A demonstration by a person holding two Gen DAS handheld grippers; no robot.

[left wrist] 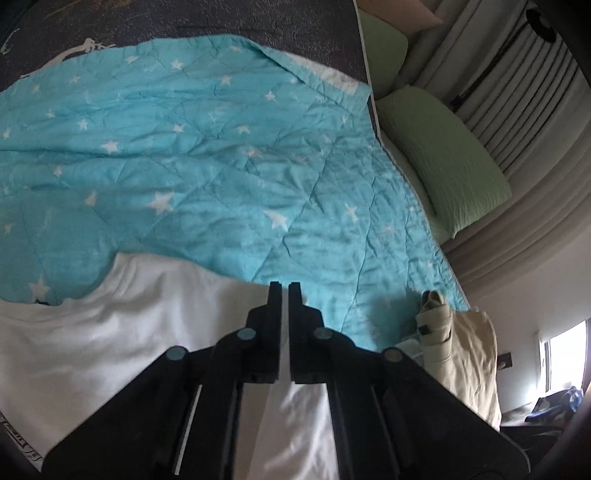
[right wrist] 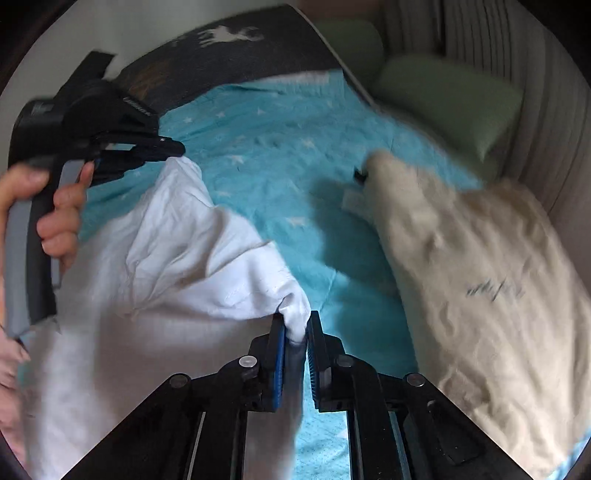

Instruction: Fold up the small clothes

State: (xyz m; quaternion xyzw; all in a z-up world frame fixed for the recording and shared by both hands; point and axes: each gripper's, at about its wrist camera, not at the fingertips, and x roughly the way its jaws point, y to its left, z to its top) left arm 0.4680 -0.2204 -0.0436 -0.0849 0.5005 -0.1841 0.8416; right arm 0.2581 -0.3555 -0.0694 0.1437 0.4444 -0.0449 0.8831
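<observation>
Lying spread over a turquoise star-print quilt (left wrist: 207, 155), the white garment (right wrist: 155, 266) was held at two points & lifted off the bedding between them. R gripper (right wrist: 295, 325): jaws drawn in on a bunched corner of the white cloth, blue pads pinching the fold, a narrow gap left w/ fabric filling it. L gripper (left wrist: 284, 291): in its own view the jaws were pressed together, only a thin slit btwn the fingers, tips at the garment's far edge; seen from the R wrist view, its tips met the cloth's upper corner, which hung from them, so it looked pinched there. A hand (right wrist: 55, 218) wrapped the L tool's grey handle at the left of that view. Garment sagged in wrinkles btwn the two grips, lower part blurred.

Beside it, to the right on the quilt, a beige garment (right wrist: 487, 280) lay crumpled w/ a small dark script mark, apart from the white one. Green pillows (left wrist: 447, 155) sat past the quilt's far right edge, against a pale ribbed headboard (left wrist: 517, 110). A dark patterned blanket (left wrist: 221, 18) showed beyond the quilt.
</observation>
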